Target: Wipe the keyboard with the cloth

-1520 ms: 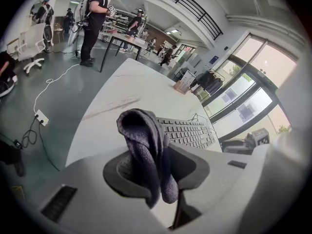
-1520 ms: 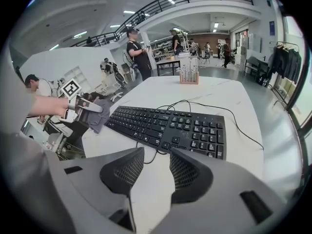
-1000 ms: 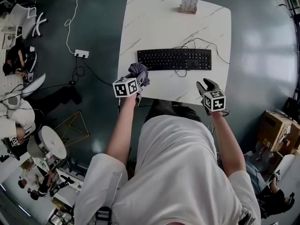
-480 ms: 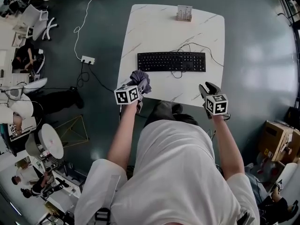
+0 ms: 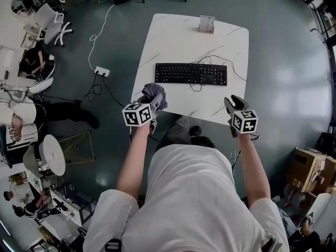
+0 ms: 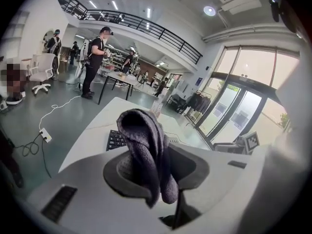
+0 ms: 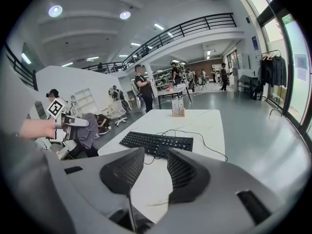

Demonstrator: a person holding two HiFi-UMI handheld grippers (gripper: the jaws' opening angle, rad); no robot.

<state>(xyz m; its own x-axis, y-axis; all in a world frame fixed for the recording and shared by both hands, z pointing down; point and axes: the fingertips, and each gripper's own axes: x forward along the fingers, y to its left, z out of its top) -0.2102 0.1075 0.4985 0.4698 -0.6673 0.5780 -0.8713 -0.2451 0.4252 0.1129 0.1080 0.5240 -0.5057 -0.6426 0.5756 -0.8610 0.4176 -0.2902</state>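
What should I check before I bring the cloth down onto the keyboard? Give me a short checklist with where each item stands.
1. Cloth gripped: ok. The left gripper is shut on it, and it is bunched up.
2. Right gripper free: ok. Its jaws are apart with nothing between them.
3. Cloth over the keyboard: not ok. It is at the near left corner of the table, short of the keys.
4. Keys clear: ok. Nothing lies on them.
5. Cable out of the way: cannot tell. A loop lies at the keyboard's front edge.
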